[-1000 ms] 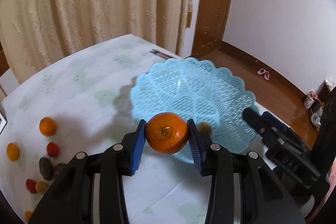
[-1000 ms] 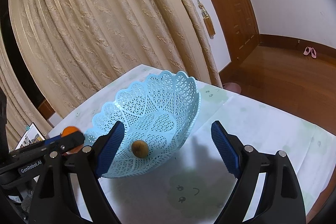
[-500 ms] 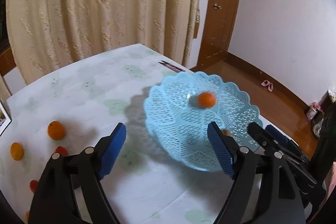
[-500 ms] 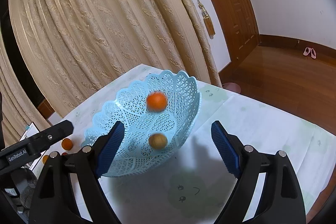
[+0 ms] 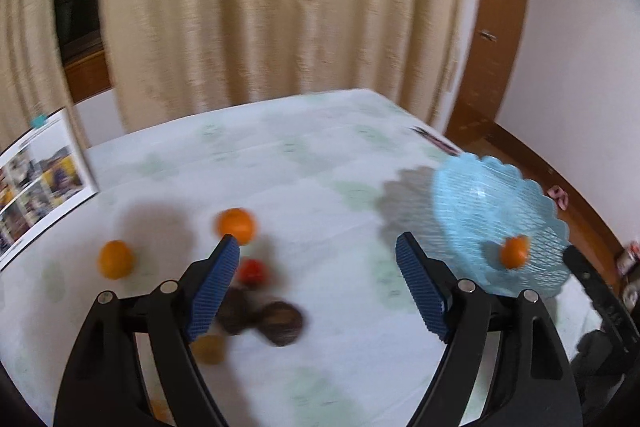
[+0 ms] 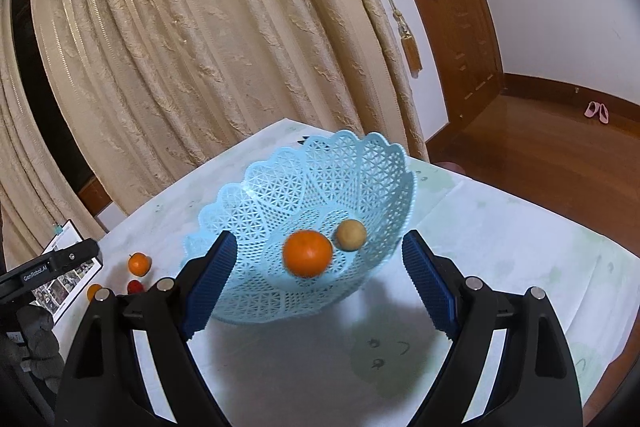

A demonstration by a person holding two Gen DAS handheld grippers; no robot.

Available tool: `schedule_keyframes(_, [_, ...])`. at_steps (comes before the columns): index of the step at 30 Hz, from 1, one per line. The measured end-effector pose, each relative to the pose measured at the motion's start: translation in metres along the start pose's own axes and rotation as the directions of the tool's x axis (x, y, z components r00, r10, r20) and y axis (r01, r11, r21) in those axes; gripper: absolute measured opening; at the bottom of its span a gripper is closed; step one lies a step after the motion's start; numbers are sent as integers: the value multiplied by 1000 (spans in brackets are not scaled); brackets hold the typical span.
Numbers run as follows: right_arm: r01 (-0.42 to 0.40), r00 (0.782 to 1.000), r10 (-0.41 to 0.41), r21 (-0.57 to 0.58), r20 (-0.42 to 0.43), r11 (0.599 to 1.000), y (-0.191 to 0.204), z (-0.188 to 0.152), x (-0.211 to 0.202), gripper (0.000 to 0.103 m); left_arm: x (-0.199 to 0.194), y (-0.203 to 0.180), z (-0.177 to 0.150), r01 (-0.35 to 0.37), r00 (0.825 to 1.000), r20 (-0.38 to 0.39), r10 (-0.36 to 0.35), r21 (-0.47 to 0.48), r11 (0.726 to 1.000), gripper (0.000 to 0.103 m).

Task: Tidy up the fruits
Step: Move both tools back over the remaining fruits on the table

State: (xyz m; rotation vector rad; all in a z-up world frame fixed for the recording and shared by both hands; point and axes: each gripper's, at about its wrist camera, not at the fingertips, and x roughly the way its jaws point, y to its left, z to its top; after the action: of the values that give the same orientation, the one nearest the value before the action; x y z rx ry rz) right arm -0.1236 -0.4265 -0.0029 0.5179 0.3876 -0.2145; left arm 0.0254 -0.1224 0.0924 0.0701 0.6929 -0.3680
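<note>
1. Left wrist view, blurred: left gripper (image 5: pixel 318 247) has just been opening, jaws now wide, nothing between them. Loose fruits (image 5: pixel 234 225) lie on the table (image 5: pixel 300 163) around the left finger; blue basket (image 5: pixel 500 195) at 3 o'clock holds an orange (image 5: pixel 514 251).
2. Right wrist view: right gripper (image 6: pixel 316 247) spread wide, empty. Basket holds the orange at centre, a tan fruit (image 6: pixel 350 235) touching it at 2 o'clock.

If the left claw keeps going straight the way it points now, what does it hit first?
Probably bare tablecloth: the left claw is open and empty, and its line runs between the loose fruit and the blue basket. The frame is blurred, so depth is uncertain.
</note>
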Motion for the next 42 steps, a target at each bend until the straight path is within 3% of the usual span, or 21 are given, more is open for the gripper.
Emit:
schedule_keyframes(7, [-30, 999, 30, -40, -10, 999, 25, -3, -2, 86, -11, 59, -7, -88, 996, -14, 87, -76, 993, 80])
schedule_keyframes(18, [-98, 994, 90, -150, -60, 984, 81, -15, 5, 86, -5, 100, -40, -119, 990, -92, 109, -114, 986, 79])
schedule_keyframes(29, [-157, 982, 128, -227, -138, 961, 119, -36, 18, 86, 24, 111, -64, -100, 979, -192, 75, -127, 987, 57])
schedule_keyframes(42, [-252, 956, 183, -324, -230, 912, 163, -57, 33, 86, 36, 114, -71, -45, 977, -215, 12, -149, 988, 29])
